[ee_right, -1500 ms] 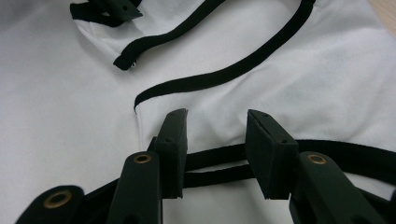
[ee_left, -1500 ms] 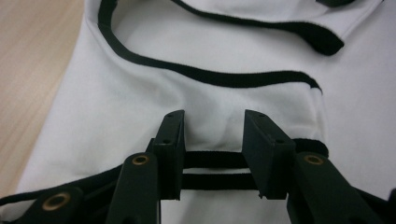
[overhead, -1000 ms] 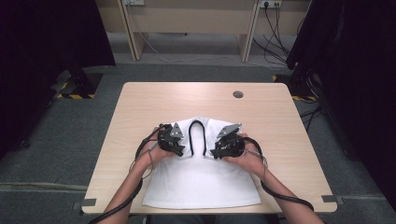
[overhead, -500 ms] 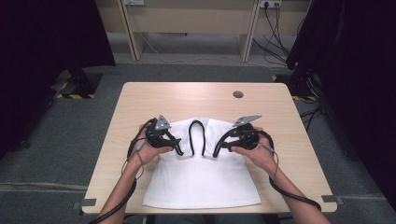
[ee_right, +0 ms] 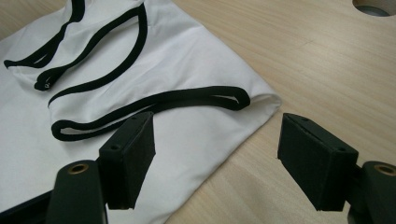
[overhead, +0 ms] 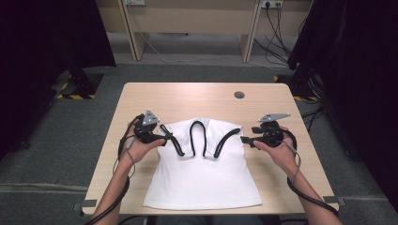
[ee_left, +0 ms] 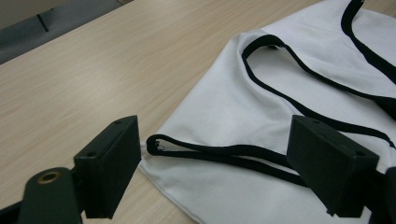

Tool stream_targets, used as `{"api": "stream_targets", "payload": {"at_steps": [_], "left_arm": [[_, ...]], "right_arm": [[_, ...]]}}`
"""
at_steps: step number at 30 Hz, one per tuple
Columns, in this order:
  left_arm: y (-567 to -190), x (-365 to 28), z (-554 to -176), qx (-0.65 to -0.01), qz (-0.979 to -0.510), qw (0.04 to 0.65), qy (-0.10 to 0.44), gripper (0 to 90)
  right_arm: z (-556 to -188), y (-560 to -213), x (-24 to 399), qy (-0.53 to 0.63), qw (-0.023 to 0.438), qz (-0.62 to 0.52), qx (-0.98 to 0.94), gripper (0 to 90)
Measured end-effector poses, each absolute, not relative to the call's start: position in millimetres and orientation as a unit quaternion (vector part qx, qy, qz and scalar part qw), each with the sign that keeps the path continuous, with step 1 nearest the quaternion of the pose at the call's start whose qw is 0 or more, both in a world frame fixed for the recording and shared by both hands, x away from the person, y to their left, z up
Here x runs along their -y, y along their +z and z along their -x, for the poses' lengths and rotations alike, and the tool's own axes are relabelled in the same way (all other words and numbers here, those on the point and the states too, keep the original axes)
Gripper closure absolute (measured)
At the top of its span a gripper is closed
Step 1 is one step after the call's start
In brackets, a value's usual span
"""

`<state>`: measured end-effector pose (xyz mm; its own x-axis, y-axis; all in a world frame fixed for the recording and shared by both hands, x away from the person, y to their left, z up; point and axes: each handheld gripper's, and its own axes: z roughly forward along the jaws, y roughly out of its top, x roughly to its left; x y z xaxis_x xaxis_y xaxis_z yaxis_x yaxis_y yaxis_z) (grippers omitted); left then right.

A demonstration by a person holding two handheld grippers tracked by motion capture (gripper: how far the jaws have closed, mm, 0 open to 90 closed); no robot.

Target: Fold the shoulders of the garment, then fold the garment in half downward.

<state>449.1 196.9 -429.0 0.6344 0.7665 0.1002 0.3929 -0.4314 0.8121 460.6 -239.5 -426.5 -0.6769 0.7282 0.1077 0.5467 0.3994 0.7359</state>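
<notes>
A white sleeveless garment [overhead: 202, 178] with black trim [overhead: 197, 137] lies flat on the wooden table, its upper part folded down. My left gripper [overhead: 165, 139] sits at the garment's left shoulder corner, jaws open, with the black-edged fold [ee_left: 219, 151] between them but not pinched. My right gripper [overhead: 244, 139] sits at the right shoulder corner, open too. In the right gripper view the white corner [ee_right: 261, 100] and a black trim strip [ee_right: 154, 105] lie just ahead of the jaws.
The wooden table [overhead: 197, 101] has bare room behind and on both sides of the garment. A round cable hole [overhead: 239, 94] sits at the back right. Desk legs and cables stand beyond the far edge; dark curtains flank both sides.
Both hands have moved apart, from the garment's middle out to its left and right shoulder corners. The black-trimmed armholes now lie spread wider.
</notes>
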Motion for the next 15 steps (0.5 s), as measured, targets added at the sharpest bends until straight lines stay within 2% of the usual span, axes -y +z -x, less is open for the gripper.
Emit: {"api": "stream_targets", "payload": {"at_steps": [7, 15], "left_arm": [[-427.0, -205.2, -464.2, -0.368, -0.812, 0.387, 0.236, 19.0], [-435.6, -218.2, -505.0, -0.401, -0.814, 0.363, 0.213, 26.2]], "right_arm": [[-471.1, -423.8, 243.5, 0.386, 0.124, -0.397, -0.824, 29.1], [-504.6, -424.2, 249.4, 0.358, 0.128, -0.422, -0.823, 36.5]]}}
